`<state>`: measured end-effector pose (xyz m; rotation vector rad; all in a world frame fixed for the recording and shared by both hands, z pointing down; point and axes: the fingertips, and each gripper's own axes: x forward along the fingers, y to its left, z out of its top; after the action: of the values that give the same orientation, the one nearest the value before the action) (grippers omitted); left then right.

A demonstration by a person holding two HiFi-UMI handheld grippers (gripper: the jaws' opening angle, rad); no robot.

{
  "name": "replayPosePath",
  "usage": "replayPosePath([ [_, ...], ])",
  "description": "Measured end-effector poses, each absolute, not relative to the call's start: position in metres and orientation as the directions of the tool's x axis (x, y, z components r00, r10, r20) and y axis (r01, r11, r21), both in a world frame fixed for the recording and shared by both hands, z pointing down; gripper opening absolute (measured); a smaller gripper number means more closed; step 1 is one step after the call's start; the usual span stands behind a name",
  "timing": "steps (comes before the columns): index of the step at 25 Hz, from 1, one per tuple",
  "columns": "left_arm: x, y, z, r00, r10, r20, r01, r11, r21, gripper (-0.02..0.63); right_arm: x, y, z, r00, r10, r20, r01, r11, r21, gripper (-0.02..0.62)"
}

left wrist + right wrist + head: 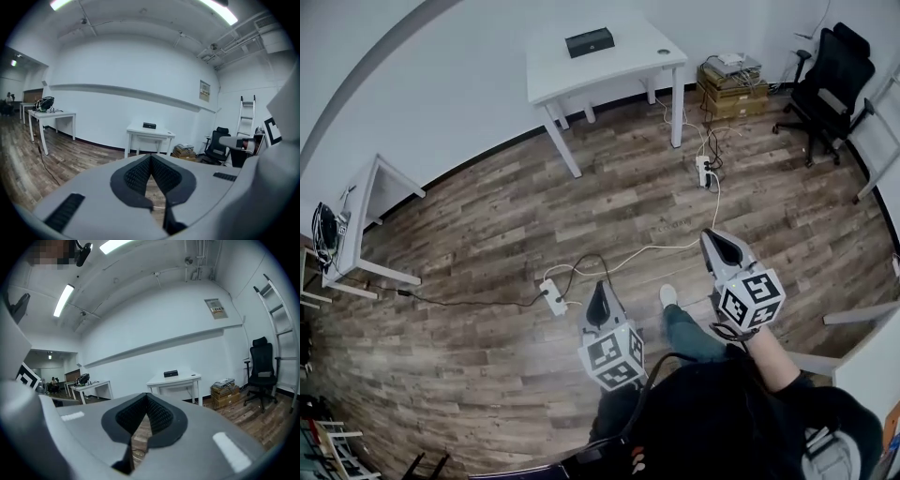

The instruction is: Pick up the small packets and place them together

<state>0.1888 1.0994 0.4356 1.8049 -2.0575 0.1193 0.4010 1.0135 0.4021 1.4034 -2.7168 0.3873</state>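
No small packets show in any view. In the head view, my left gripper (600, 292) and right gripper (718, 246) are held in the air above the wooden floor, both pointing away from the person. In the left gripper view, the left gripper (151, 158) has its dark ribbed pads meeting at the tips with nothing between them. The right gripper (147, 396) in its own view is shut the same way and holds nothing. Both look toward a white table (623, 67) with a small black box (589, 41) on it.
A power strip (553, 296) with cables lies on the floor just ahead of the left gripper, another (704, 172) near the table's leg. Cardboard boxes (732, 86) and a black office chair (831, 79) stand at the back right. A second white table (367, 223) is at the left.
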Motion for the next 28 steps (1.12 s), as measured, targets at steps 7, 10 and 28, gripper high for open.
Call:
replayPosePath([
  [7,0.149,0.949,0.428,-0.138,-0.909,0.392,-0.958,0.223,0.180,-0.002,0.395,0.854,0.383,-0.598,-0.786,0.154,-0.800,0.574,-0.176,-0.002],
  [10,0.139,0.895,0.424,-0.151,-0.910,0.386,-0.951,0.240,0.194,-0.002,0.395,0.804,0.383,-0.601,-0.780,0.172,-0.799,0.581,-0.155,-0.002],
  [28,0.110,0.615,0.419,-0.014,-0.939,0.343,-0.979,0.082,0.184,-0.002,0.324,0.555,0.400,-0.575,-0.799,0.173,-0.818,0.556,-0.148,-0.002],
])
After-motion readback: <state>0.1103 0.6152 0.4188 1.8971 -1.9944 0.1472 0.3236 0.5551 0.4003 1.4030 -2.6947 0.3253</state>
